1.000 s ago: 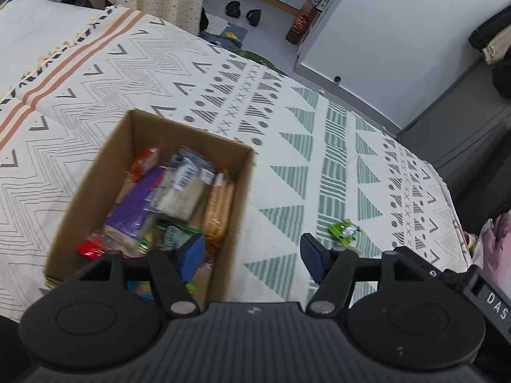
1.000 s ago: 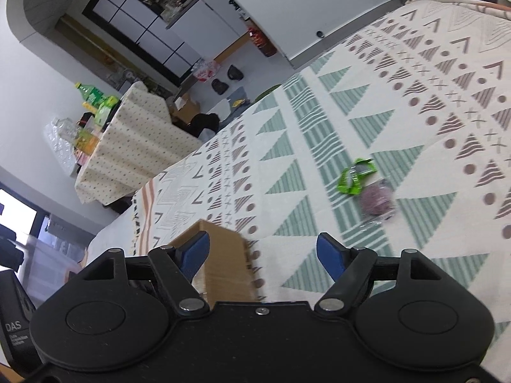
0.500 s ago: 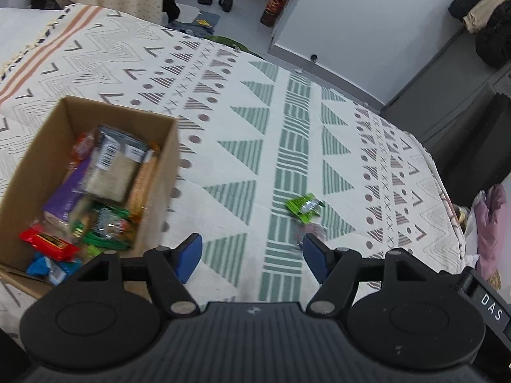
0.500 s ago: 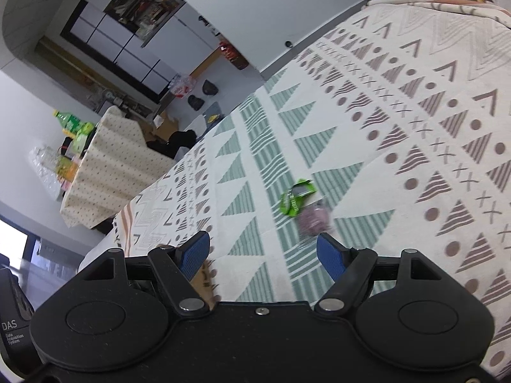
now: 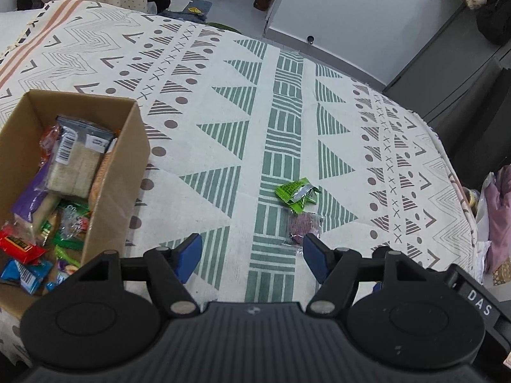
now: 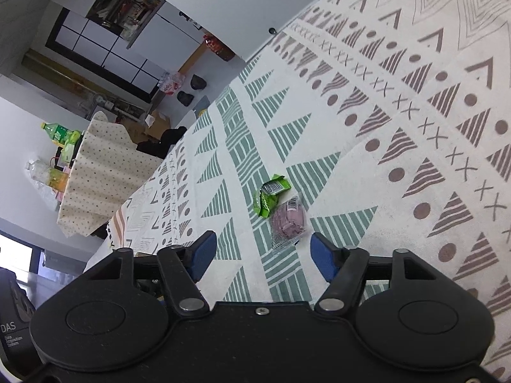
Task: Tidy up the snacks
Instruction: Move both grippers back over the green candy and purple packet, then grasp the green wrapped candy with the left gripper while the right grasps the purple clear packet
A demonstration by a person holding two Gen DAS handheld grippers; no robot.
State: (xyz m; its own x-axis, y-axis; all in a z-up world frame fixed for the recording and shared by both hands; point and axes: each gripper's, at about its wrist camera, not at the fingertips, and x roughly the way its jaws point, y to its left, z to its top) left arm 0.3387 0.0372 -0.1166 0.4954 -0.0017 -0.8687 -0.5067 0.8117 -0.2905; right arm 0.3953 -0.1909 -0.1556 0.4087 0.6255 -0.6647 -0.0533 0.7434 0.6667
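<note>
Left hand-held gripper (image 5: 252, 257) hanging over the patterned bedspread (image 5: 223, 134), jaws apart and empty.

A cardboard box (image 5: 121, 172) sits on the left, stuffed with snack packets, a clear pack of pale crackers (image 5: 76, 159) on top and a red wrapper (image 5: 19, 244) lower down. Out on the cloth lie a crumpled green wrapper (image 5: 295, 193) and, touching it, a clear packet of purple snack (image 5: 303, 226), just ahead of the right blue fingertip (image 5: 314, 257).

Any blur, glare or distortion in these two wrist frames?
Left wrist: sharp, even daylight, no glare; fisheye bows the cloth stripes, and the box is cropped. Right wrist: strongly tilted, edges bent; green packet and pink packet stay legible, soft shadows only.
</note>
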